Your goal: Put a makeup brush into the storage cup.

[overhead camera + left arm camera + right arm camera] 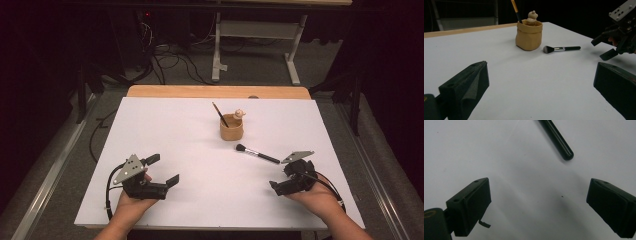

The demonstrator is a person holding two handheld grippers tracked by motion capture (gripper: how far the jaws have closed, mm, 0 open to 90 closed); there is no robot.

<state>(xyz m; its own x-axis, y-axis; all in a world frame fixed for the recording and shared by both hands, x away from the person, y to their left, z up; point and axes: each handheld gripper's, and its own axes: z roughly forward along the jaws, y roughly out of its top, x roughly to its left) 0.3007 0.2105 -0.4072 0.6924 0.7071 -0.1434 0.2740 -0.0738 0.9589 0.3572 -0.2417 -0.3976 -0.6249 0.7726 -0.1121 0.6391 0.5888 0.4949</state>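
High view: white tabletop (165, 125) carries a tan pot (231, 128) with a thin brush (219, 113) and a small figure (239, 114) standing in it. A makeup brush (257, 154) lies flat just in front of the pot, bristles toward it, handle toward the right hand-held gripper (285, 181), which is released and near the handle end. Left hand-held gripper (166, 170) rests well apart, also released.

Left gripper view: pot (529, 37) and makeup brush (561, 48) lie ahead; own jaws spread wide.

Right gripper view: black handle tip (564, 148) lies above and between the spread jaws. Judgement: advance until the handle sits between the pads, square the jaws across it, then clench near the end. No readable writing or labels.
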